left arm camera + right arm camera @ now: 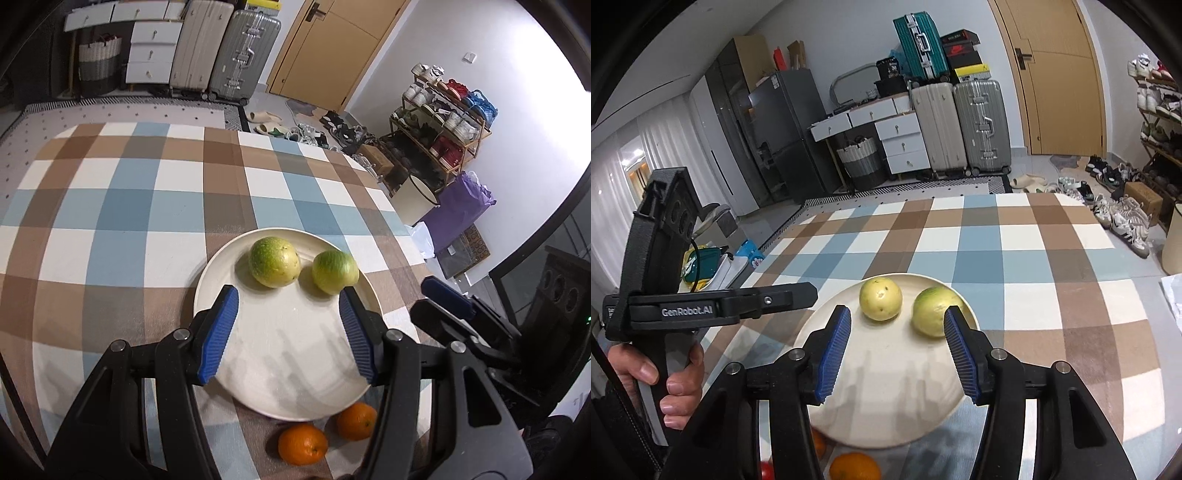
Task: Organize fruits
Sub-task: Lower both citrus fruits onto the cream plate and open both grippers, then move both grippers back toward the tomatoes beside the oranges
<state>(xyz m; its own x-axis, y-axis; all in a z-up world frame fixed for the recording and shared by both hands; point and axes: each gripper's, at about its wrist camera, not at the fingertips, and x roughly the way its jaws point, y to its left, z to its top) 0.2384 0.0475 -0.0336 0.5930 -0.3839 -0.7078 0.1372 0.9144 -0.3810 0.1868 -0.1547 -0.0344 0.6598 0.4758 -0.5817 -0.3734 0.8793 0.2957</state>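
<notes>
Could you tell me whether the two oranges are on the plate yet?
Not yet: both oranges lie on the tablecloth beside the plate's near rim.

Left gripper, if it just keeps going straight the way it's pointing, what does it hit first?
Most likely the bare white plate, short of the two green fruits. The left gripper is open and empty, angled down at it. Depth is hard to judge.
</notes>
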